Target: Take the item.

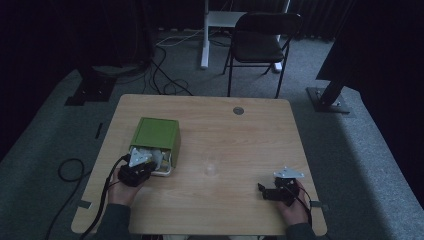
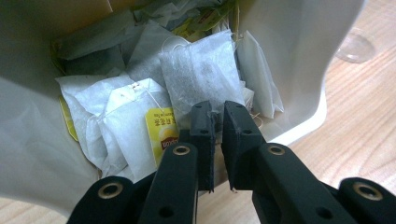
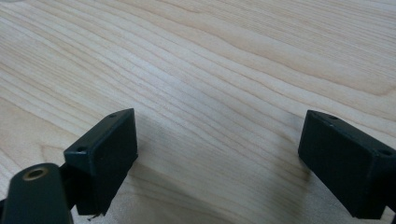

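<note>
The left gripper (image 2: 215,114) reaches into the open mouth of the green box (image 1: 156,136), which lies on its side on the table (image 1: 240,140) at about 9 o'clock from the table's middle, mouth toward the person. In the left gripper view the 2 black jaws stand nearly together, with a slim gap, pinching the lower edge of a tea bag (image 2: 203,77). That bag is white and see-through, with dark leaf inside, and leans upright against the other bags (image 2: 119,123) packed in the box's white inside. A yellow tag (image 2: 162,128) lies at 9 o'clock from the jaw tips, just beside them. Strings run over the paper bags.

A clear cup (image 1: 211,168) stands on the table near its middle, at about 3 o'clock from the box's mouth and apart from it.

The right gripper (image 1: 272,191) rests low at the table's 5 o'clock corner, well apart from the box. In the right gripper view its 2 jaws stand wide apart over bare wood, with nothing between them.
</note>
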